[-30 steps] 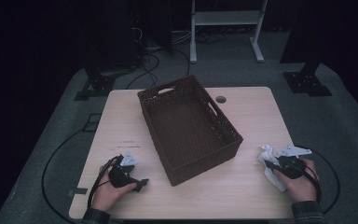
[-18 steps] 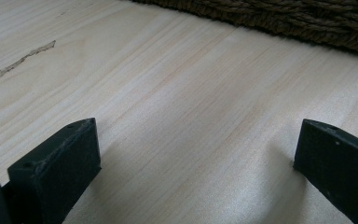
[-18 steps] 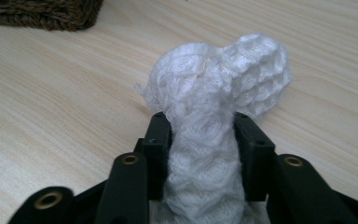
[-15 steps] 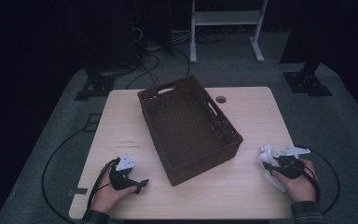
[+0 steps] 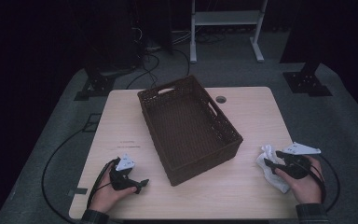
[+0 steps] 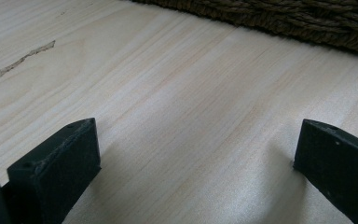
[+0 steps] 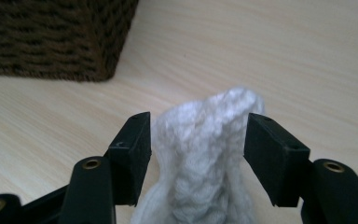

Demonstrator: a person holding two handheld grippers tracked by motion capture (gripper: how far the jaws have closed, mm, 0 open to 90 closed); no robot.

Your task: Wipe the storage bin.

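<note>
A dark brown woven basket [image 5: 205, 163] stands empty and at an angle in the middle of the light wooden table [image 5: 121, 121]. A white knitted cloth [image 5: 266, 156] lies crumpled near the table's right edge. My right gripper [image 5: 269, 167] is over it, and its jaws have just been opening. In the right gripper view the bunched cloth [image 7: 205, 140] stands up between the parted jaws of that gripper [image 7: 198, 126]. At the front left my left gripper [image 5: 141, 185] rests low on the table, open. Bare wood lies between its jaws [image 6: 196, 135].
The basket's wall [image 6: 284, 18] is close ahead of the left gripper, and its corner [image 7: 51, 37] lies off to the left of the right one. A round cable hole [image 5: 220, 99] is in the table behind the basket. Stand legs and cables are on the dark floor beyond.
The right gripper has lifted a little over the white cloth. The left hand and the basket have stayed where they were.
</note>
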